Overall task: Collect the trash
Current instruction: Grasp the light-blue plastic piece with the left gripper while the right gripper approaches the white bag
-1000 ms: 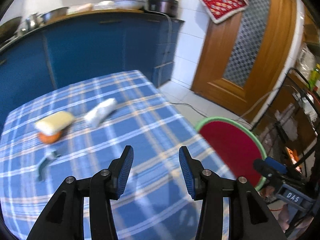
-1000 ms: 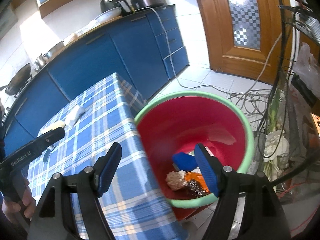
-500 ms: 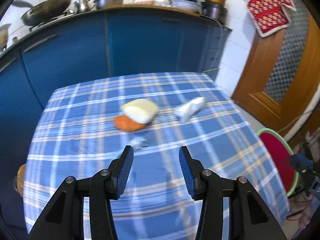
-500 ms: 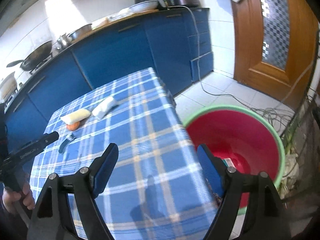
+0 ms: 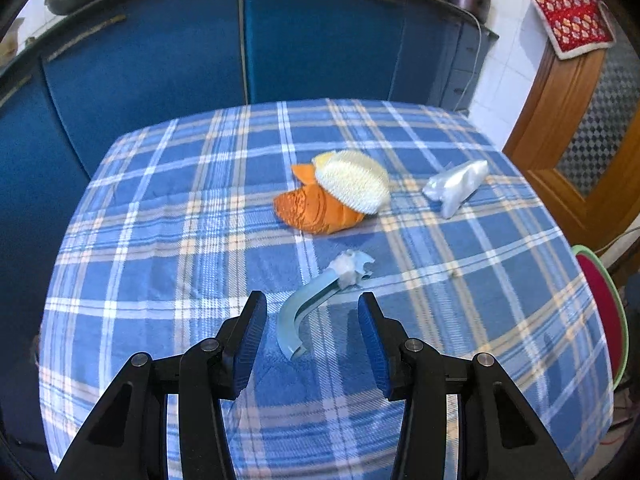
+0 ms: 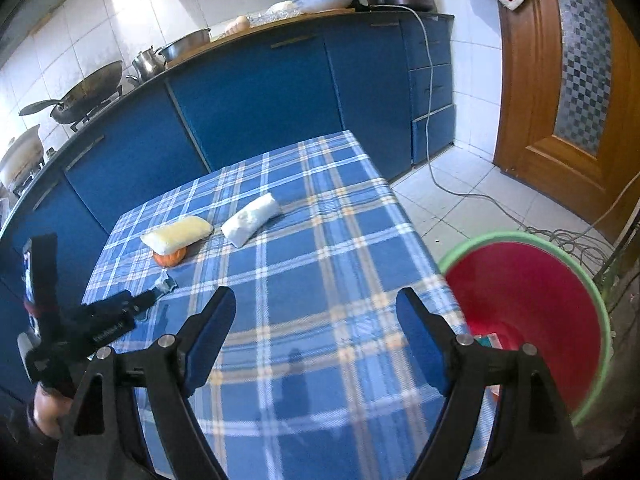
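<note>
On the blue plaid tablecloth (image 5: 160,240) lie a curved pale-blue plastic scrap (image 5: 316,300), an orange peel (image 5: 316,210) under a cream foam net (image 5: 352,188), and a crumpled white wrapper (image 5: 456,188). My left gripper (image 5: 312,332) is open, its tips either side of the near end of the plastic scrap. My right gripper (image 6: 316,336) is open and empty above the table's near right part. The peel (image 6: 170,258), foam net (image 6: 176,234) and wrapper (image 6: 250,220) also show in the right wrist view. The red bin with a green rim (image 6: 532,304) stands on the floor right of the table.
Blue kitchen cabinets (image 6: 260,92) run behind the table, with a wok (image 6: 80,92) and pots on the counter. A wooden door (image 6: 568,80) is at the right. Cables (image 6: 560,232) trail over the tiled floor near the bin, which holds some trash.
My left gripper swung left from the bin side and came down close over the plastic scrap. My right gripper moved from over the bin to over the table.
</note>
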Demonstrator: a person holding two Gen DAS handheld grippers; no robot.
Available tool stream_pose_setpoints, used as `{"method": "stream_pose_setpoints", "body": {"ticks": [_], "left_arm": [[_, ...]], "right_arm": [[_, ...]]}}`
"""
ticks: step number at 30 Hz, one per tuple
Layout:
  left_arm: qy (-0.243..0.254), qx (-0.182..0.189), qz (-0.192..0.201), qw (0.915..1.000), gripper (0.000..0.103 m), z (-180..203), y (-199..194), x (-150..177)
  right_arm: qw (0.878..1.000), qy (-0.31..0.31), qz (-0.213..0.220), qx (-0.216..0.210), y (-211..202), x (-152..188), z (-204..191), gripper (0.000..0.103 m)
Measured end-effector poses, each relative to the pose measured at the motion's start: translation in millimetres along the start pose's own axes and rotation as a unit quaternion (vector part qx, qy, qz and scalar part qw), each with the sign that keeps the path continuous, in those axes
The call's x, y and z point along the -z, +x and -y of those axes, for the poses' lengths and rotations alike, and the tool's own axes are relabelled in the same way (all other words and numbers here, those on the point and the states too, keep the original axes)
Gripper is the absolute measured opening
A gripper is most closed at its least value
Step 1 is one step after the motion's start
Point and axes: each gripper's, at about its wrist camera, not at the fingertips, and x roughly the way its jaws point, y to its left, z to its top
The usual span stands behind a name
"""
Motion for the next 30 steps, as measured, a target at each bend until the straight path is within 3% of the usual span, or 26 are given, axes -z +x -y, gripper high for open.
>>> {"method": "stream_pose_setpoints", "body": {"ticks": [5, 9, 11, 21, 30], "left_arm": [[0.000, 0.005, -0.009, 0.9999, 0.047, -3.4, 11.1, 0.6], [0.001, 0.011, -0.005, 0.9999, 0.022, -3.5, 13.0, 1.4], [-0.005, 0.021, -0.006, 0.9997, 0.016, -6.4, 13.5, 0.4], [-0.072, 0.046, 0.034, 0.9957, 0.016, -36.5, -11.0, -5.4], [-0.138, 0.015, 0.043, 0.9893, 0.016, -74.1, -10.7, -9.2]], "right_arm": [[1.000, 0.000, -0.009, -0.004, 15.2, -6.2, -9.0, 0.083], [1.000, -0.002, -0.014, -0.006, 26.3, -11.4, -17.7, 0.083], [1.000, -0.004, -0.018, -0.005, 31.8, -13.6, -23.3, 0.083], [0.999, -0.012, -0.030, -0.004, 59.5, -21.2, -46.6, 0.083], [0.999, 0.004, -0.044, 0.007, 94.1, -32.6, -64.1, 0.083]]}}
